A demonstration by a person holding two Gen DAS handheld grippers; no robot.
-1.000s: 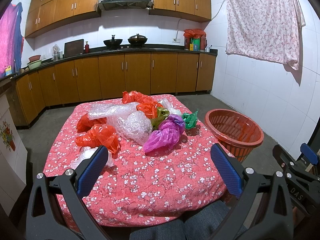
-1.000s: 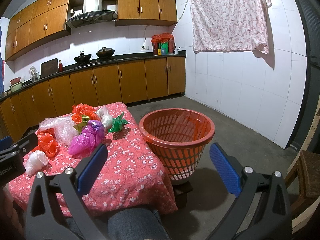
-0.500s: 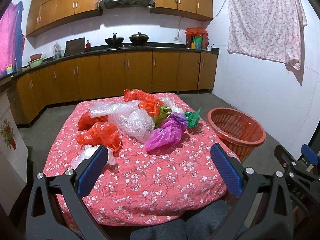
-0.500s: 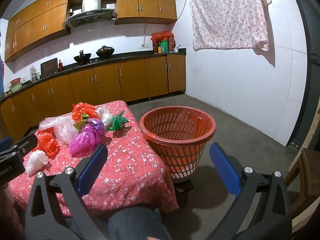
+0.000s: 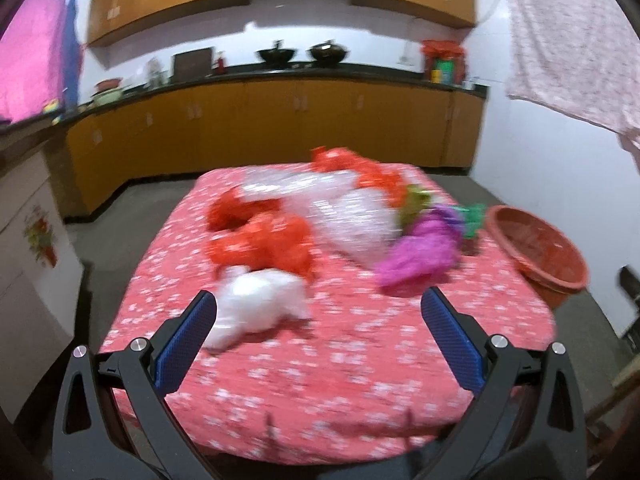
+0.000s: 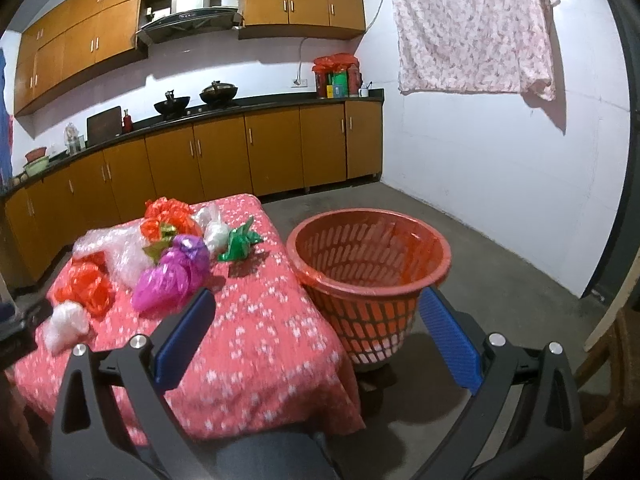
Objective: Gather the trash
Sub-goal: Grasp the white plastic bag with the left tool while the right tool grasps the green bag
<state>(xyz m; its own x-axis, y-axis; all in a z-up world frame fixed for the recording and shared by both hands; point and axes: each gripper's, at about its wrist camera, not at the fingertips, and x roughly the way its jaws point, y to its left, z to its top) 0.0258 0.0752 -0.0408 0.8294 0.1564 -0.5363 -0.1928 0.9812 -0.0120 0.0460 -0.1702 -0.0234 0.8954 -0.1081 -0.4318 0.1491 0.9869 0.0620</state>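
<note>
Crumpled plastic bags lie on a table with a red flowered cloth (image 5: 320,360): a white bag (image 5: 260,304) nearest, red bags (image 5: 264,240), clear bubble wrap (image 5: 348,220), a purple bag (image 5: 420,252) and a green bag (image 5: 474,218). My left gripper (image 5: 320,320) is open and empty, just short of the white bag. My right gripper (image 6: 316,320) is open and empty, over the table edge (image 6: 280,320) beside the red basket (image 6: 368,264). The purple bag (image 6: 172,272) and green bag (image 6: 238,242) also show there.
The red basket (image 5: 536,248) stands on the floor off the table's right side. Wooden kitchen cabinets (image 6: 240,156) line the far wall. A flowered cloth (image 6: 476,28) hangs on the right wall. A wooden chair (image 6: 616,352) stands at the right edge.
My left gripper has swung left and forward toward the white bag; its view is blurred by motion. My right gripper has moved slightly forward toward the table and basket.
</note>
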